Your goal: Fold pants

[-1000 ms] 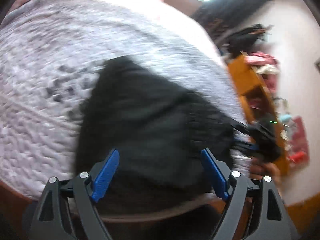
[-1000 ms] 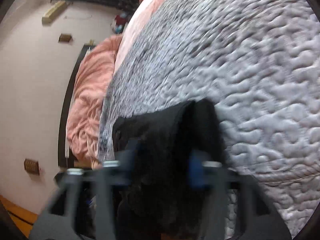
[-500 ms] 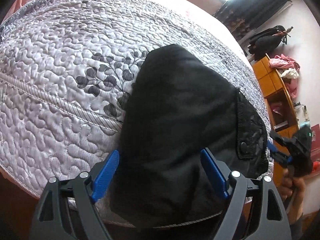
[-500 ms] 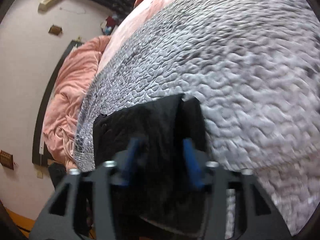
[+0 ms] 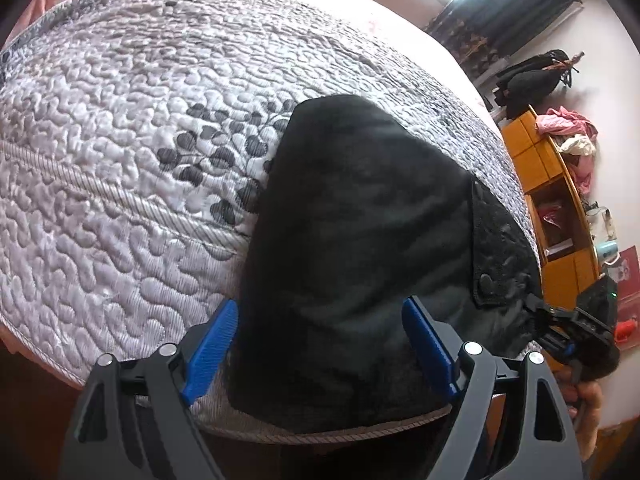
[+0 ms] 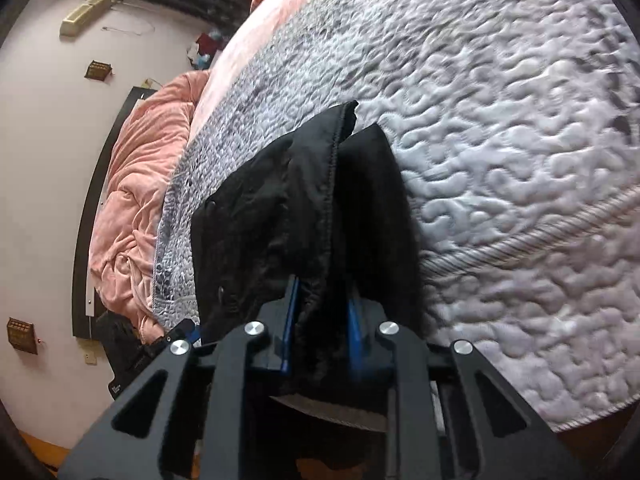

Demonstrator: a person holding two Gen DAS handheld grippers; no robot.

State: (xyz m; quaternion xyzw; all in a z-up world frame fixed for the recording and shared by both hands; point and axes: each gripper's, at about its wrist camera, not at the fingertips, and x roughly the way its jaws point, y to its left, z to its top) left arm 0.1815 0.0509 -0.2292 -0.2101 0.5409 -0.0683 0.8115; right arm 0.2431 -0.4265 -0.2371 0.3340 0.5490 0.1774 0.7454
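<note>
So closest to the camera in the left wrist view, the left gripper [image 5: 320, 332] has its blue pads spread wide with nothing pinched, just hovering over the near end of the black pants [image 5: 352, 248]; that's the same wide spread as half a second ago, and the framing barely changed, only nudged a touch closer. The pants lie folded into a compact bundle at the near edge of the grey quilted bedspread [image 5: 120, 184], with the waistband and a snap button on the side toward the right gripper [image 5: 560, 320], which peeks in at the pants' right edge with a hand behind it. From the right wrist view, the right gripper [image 6: 322, 316] is clamped narrow on a thick fold of the pants [image 6: 304, 216], fabric bunched between the blue pads. Half a second back those pads sat wider apart and the shot was all blur, so it has closed in on the cloth since then. A hemmed edge of the pants stands up in a ridge just past the gripper. Beyond the pants the bedspread [image 6: 500, 128] stretches away, then a pink blanket [image 6: 136, 184] is heaped at its far side. In the left view, an orange shelf unit [image 5: 552, 200] stands well past the pants against the wall.
</note>
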